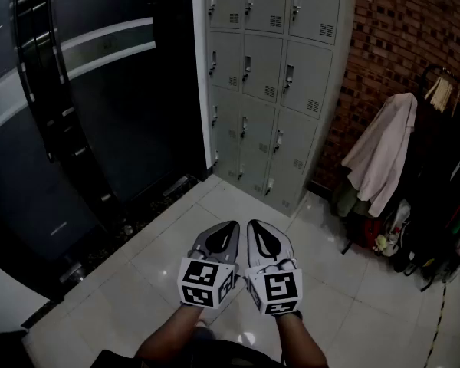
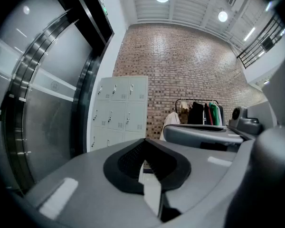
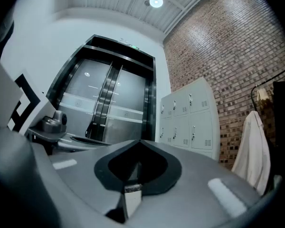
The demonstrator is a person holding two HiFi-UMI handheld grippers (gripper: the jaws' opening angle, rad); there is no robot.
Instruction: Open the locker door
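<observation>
Grippers hover side by side above the tiled floor (image 1: 345, 282), the left gripper (image 1: 228, 230) just beside the right gripper (image 1: 257, 230), tips pointing toward the locker bank (image 1: 264, 75). Each has its fingers (image 2: 90, 184) pressed together with nothing between them. The grey locker bank stands well ahead against the brick wall (image 1: 399, 44), every door shut. To its right, a white garment (image 1: 379, 152) hangs on a rack.

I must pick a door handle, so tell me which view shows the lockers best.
The head view: the lockers fill its upper middle, doors shut, handles and vents distinct. The left gripper view shows them small and distant; the right gripper view shows them small too, seen at an angle.
</observation>
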